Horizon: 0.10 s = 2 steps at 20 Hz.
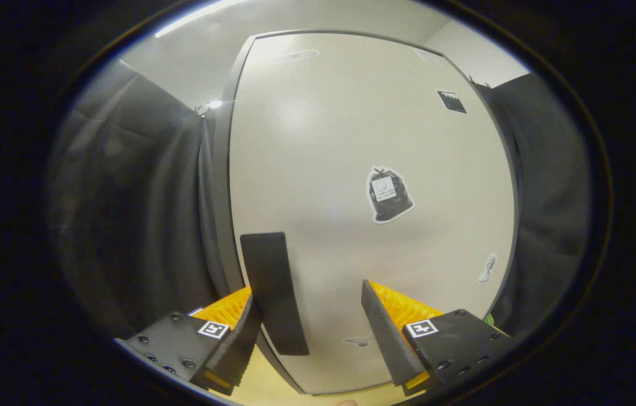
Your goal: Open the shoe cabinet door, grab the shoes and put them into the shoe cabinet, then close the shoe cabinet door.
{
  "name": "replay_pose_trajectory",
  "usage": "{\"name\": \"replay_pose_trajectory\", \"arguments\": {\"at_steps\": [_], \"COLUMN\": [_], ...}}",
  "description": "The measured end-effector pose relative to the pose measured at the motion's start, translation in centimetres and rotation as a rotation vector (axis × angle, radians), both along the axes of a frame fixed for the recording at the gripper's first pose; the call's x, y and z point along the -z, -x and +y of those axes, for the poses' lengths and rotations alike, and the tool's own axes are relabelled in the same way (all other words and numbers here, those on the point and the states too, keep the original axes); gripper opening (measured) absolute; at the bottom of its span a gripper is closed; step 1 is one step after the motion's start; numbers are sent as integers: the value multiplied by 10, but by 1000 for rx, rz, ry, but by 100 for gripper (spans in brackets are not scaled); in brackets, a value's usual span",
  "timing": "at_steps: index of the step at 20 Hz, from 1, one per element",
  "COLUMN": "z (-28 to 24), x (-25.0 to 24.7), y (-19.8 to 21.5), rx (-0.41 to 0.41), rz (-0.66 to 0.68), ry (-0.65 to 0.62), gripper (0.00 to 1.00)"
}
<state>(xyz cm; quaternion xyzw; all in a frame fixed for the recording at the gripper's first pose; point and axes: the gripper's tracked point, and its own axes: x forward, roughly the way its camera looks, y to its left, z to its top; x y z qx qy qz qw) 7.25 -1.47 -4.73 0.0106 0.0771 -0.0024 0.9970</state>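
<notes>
The gripper [313, 316] faces the closed shoe cabinet door [363, 169] — jaws wide, gripping nothing. The dark door handle [273, 293] stands at eleven o'clock between the fingers, beside the left one; a bag-shaped sticker [388, 194] sits at one o'clock.

Black cloth walls [126, 197] on both sides, white ceiling [193, 62], ceiling light strip [196, 17]
</notes>
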Motion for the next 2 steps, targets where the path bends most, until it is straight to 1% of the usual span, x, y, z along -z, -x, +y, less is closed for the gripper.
{"name": "replay_pose_trajectory", "arguments": {"at_steps": [2], "z": [1], "x": [1], "y": [0], "rx": [-2], "rz": [10], "ry": [-9], "gripper": [97]}}
